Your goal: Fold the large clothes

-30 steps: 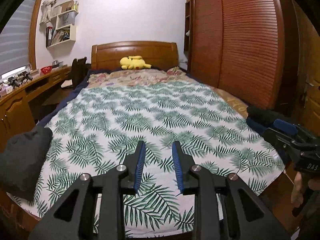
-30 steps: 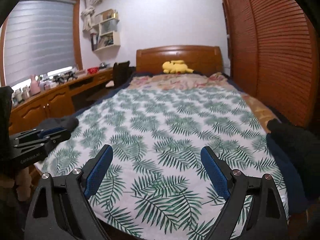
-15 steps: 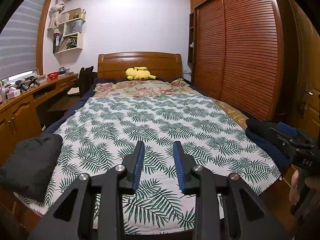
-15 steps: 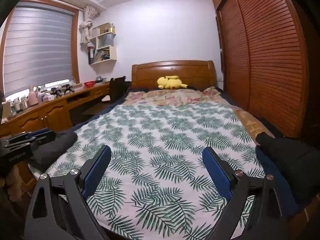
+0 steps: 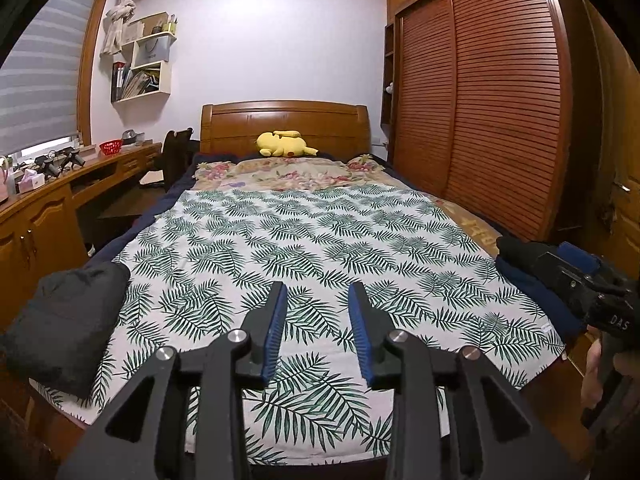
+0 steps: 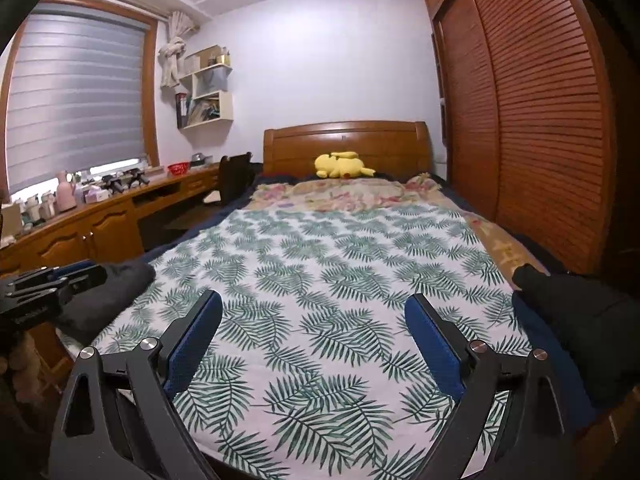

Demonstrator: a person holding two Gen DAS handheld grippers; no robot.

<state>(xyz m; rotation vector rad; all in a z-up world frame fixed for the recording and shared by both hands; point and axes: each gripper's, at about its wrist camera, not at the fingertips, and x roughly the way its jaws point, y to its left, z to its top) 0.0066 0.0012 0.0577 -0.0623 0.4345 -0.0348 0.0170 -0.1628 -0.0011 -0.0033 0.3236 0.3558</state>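
Left wrist view: the left gripper [image 5: 316, 292] hovers above the foot of the bed, its blue-padded jaws a narrow gap apart with nothing between them. Ahead of and beneath the tips lies the palm-leaf bedspread [image 5: 304, 240], flat across the mattress. A folded dark grey garment [image 5: 64, 320] sits at the bed's near corner, left of the tool. To the right, a black garment on a navy one [image 5: 520, 264] rests at the opposite corner, partly behind the right gripper [image 5: 580, 268], which enters from the right edge; a hand [image 5: 592, 376] grips its handle. Far ahead, a yellow plush toy [image 5: 284, 145] lies against the wooden headboard [image 5: 280, 120].

Right wrist view: the right gripper [image 6: 314, 300] has its jaws spread wide and empty over the bedspread [image 6: 320, 272]. The black garment [image 6: 576, 312] lies just right of the right finger. The left gripper [image 6: 52, 280] shows at the left edge, in front of the grey garment [image 6: 104, 296]. A slatted wardrobe [image 6: 540, 120] runs along the right.
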